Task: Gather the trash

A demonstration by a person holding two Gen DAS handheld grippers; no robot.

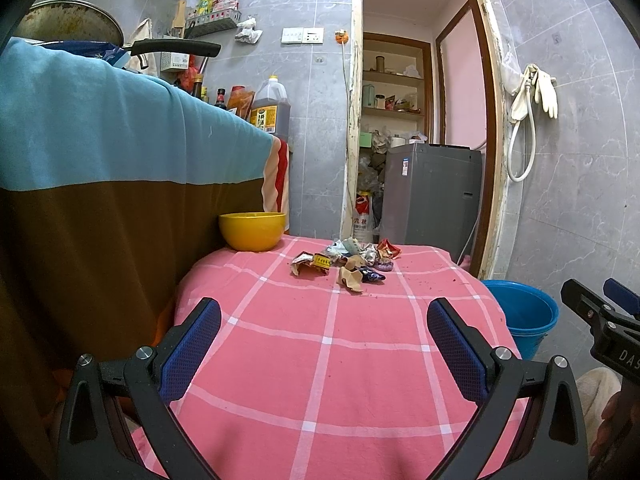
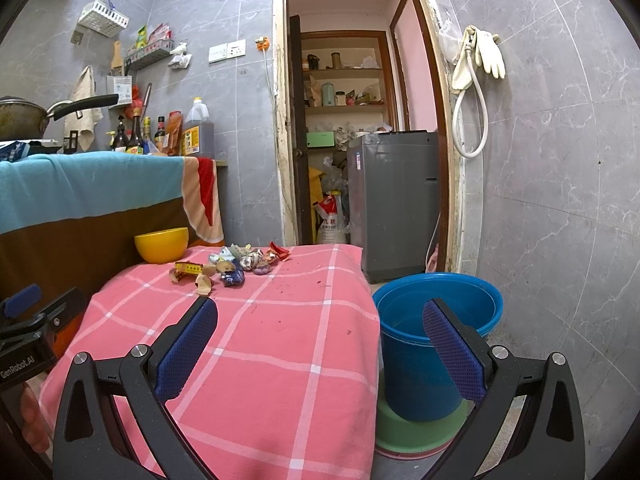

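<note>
A heap of crumpled wrappers and paper scraps [image 1: 347,261] lies at the far end of the pink checked tablecloth [image 1: 320,360]; it also shows in the right wrist view [image 2: 232,266]. A blue bucket [image 2: 432,336] stands on the floor right of the table, also in the left wrist view [image 1: 524,316]. My left gripper [image 1: 324,320] is open and empty above the near part of the cloth. My right gripper [image 2: 320,320] is open and empty over the table's right edge, its right finger in front of the bucket.
A yellow bowl [image 1: 252,231] sits at the table's far left corner. A counter draped in blue and brown cloth [image 1: 100,168] rises at left. A grey washing machine [image 2: 392,204] stands in the doorway beyond. The bucket rests on a green basin [image 2: 420,428].
</note>
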